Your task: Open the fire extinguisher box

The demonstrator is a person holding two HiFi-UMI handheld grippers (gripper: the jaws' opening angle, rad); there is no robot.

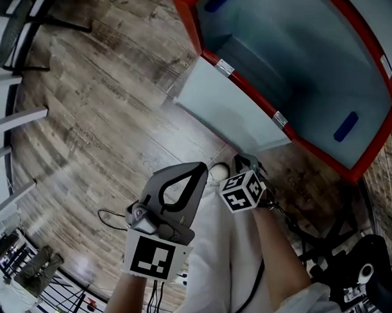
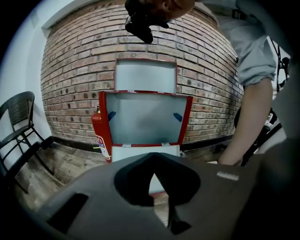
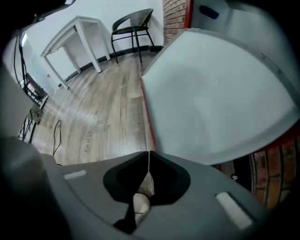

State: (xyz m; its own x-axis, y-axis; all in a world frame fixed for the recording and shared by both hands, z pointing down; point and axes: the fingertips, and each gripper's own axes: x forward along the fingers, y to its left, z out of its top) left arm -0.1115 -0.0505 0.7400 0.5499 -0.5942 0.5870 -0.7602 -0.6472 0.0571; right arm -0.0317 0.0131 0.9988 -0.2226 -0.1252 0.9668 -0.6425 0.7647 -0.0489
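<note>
The left tongs and right tongs are both closed on nothing. The open red-framed fire extinguisher box is cut off at the picture's edge.

You are in a plain indoor room, likely an office or studio: a brick wall, wood-plank floor, a black chair and white table, loose cables, and a red extinguisher box against the wall.
</note>
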